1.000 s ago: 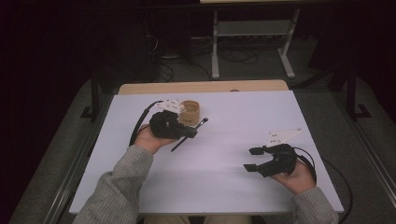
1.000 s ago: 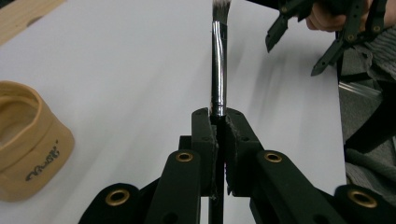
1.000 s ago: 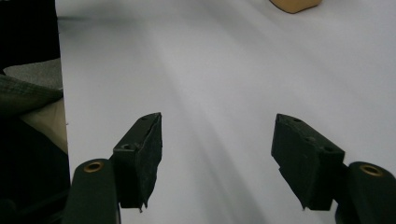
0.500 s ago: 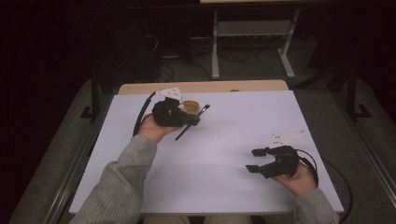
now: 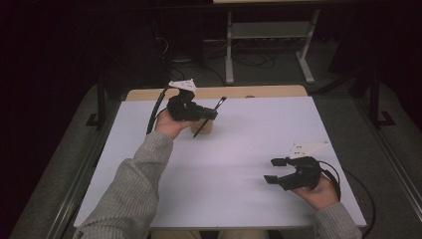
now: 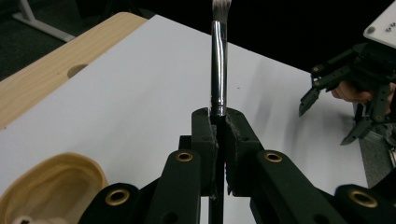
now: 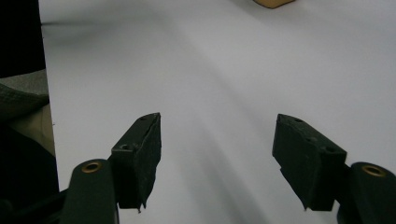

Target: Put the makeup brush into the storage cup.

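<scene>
Your left gripper: clamped on the slim black-handled, silver-ferruled brush, far-left above the worktop | tan wooden cup just beneath | your right gripper: jaws apart, near-right, empty.

White tabletop on a wood-edged desk, grey carpet around; metal stand at 12 o'clock, room dark.

Dim room, dark surroundings; the white tabletop is lit evenly from above. Soft shadows are cast under the jaws. Slight grain; glare on the brush ferrule.
</scene>
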{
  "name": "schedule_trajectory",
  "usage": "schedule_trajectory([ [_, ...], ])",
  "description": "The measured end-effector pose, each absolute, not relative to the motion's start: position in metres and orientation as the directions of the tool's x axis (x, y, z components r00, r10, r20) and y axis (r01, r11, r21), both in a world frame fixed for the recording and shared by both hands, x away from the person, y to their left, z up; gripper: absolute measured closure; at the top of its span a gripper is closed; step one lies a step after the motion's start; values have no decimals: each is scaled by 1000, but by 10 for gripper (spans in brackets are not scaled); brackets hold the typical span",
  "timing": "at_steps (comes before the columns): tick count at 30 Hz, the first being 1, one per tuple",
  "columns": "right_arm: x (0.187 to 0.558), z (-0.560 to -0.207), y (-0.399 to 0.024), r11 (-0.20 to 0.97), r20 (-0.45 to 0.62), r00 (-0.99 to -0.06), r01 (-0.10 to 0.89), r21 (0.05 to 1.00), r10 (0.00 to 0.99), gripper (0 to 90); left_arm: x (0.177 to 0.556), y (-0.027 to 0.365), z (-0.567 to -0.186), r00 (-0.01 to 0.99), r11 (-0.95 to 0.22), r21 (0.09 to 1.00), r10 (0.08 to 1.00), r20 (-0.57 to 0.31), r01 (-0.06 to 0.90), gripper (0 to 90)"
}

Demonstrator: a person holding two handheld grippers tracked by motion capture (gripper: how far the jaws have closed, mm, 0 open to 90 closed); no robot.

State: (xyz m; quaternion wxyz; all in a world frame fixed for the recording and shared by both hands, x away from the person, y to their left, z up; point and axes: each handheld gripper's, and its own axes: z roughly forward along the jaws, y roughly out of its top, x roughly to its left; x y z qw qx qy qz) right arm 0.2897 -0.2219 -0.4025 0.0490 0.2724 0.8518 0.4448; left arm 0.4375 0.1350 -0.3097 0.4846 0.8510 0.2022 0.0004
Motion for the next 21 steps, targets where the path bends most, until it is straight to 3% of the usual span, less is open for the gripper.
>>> schedule_trajectory([
  [21, 292, -404, -221, 455, 151, -838, 426, 782, 524, 296, 482, 129, -307, 895, -409, 830, 389, -219, 380, 836],
])
